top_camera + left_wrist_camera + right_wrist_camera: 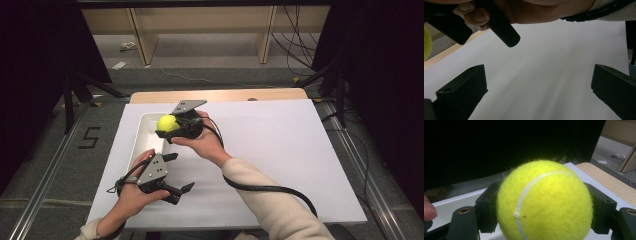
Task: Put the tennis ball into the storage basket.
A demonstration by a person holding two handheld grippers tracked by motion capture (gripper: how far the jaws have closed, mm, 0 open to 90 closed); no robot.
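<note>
A yellow-green tennis ball (167, 122) is held above a long white tray (145, 134) at the left of the white table sheet. My right gripper (166, 125) is shut on the ball; in the right gripper view the ball (545, 201) sits squeezed between both black jaws. My left gripper (180, 173) hovers nearer the front edge, just right of the tray's near end, jaws wide apart over bare sheet. In the left gripper view its jaws frame the white sheet (544, 75), with the other hand and gripper above and a sliver of the ball (426, 42) at far left.
The white sheet (280, 145) covers most of the wooden table (220, 95). A black cable (270, 189) trails from the right gripper across the sheet. Dark stands and floor cables flank the table; wooden shelving stands beyond it.
</note>
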